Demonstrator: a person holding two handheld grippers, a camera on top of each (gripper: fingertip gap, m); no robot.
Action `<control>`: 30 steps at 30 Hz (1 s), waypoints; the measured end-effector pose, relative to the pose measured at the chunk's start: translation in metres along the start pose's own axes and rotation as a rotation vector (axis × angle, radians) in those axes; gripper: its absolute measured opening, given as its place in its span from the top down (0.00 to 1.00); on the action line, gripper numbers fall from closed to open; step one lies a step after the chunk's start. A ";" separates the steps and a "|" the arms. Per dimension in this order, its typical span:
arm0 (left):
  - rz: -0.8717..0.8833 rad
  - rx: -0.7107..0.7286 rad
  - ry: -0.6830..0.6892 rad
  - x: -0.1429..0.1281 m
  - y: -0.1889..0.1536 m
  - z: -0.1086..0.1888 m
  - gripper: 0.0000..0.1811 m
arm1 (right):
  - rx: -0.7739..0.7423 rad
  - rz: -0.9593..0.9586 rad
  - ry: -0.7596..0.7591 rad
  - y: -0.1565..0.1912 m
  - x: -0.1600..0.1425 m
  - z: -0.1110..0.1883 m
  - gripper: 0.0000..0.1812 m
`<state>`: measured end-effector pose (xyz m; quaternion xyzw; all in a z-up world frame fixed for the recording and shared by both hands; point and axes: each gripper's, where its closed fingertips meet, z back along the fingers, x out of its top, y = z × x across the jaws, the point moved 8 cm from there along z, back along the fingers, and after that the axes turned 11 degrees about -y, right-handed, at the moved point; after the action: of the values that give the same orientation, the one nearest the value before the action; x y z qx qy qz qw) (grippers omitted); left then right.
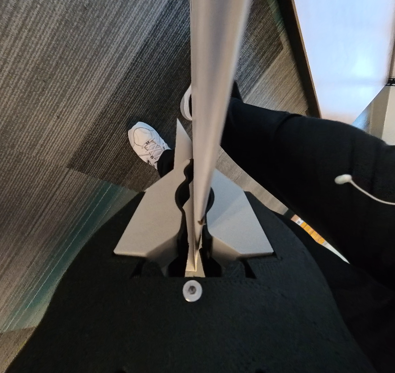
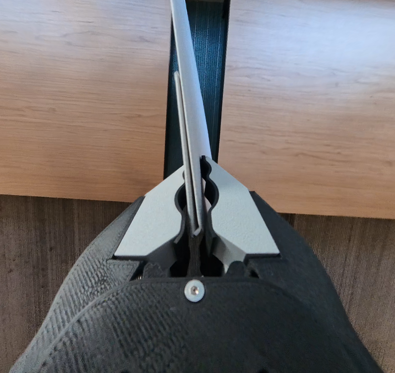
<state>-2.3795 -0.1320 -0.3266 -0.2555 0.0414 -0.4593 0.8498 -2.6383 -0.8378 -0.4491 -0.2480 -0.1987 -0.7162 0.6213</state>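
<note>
Left wrist view: the left gripper [image 1: 195, 191] is closed on a thin, stiff grey sheet [image 1: 215, 67] seen edge-on. The sheet runs from between the grey fingers [image 1: 154, 217] up to 12 o'clock, where the frame cuts it off; what kind of sheet it is cannot be told. At 10 o'clock of the fingertips a white shoe [image 1: 147, 142] stands on striped grey carpet [image 1: 74, 74]. A second shoe is mostly hidden behind the sheet. A black trouser leg [image 1: 288, 149] crosses at 3 o'clock. A pale tabletop [image 1: 346, 31] fills 1 o'clock, blurred.

Right wrist view: the right gripper [image 2: 197, 193] is clamped on a similar grey sheet [image 2: 188, 80], here showing two thin layers, again cut off at 12 o'clock. Behind it two wooden tabletops [image 2: 81, 89] lie side by side, with dark carpet [image 2: 208, 67] in the gap between them.
</note>
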 end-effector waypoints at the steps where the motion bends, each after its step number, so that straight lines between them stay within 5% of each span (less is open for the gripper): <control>1: -0.002 -0.002 -0.012 0.000 0.004 0.006 0.99 | -0.005 0.000 -0.002 0.002 -0.005 0.009 0.97; 14: -0.028 0.051 -0.085 -0.043 0.056 0.101 0.99 | 0.041 -0.154 -0.209 0.027 -0.011 0.146 0.96; 18: 0.002 0.060 -0.106 -0.061 0.066 0.125 0.99 | 0.030 -0.184 -0.121 0.017 -0.054 0.197 0.97; 23: 0.075 0.023 -0.175 -0.067 0.064 0.177 0.99 | 0.094 -0.233 0.033 -0.008 -0.128 0.296 0.97; 30: 0.147 -0.149 -0.489 -0.022 0.054 0.297 0.99 | 0.338 -0.156 0.288 -0.058 -0.218 0.456 0.96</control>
<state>-2.2604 0.0270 -0.0984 -0.4172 -0.1130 -0.3163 0.8445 -2.6230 -0.3863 -0.2148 -0.0196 -0.2434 -0.7466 0.6188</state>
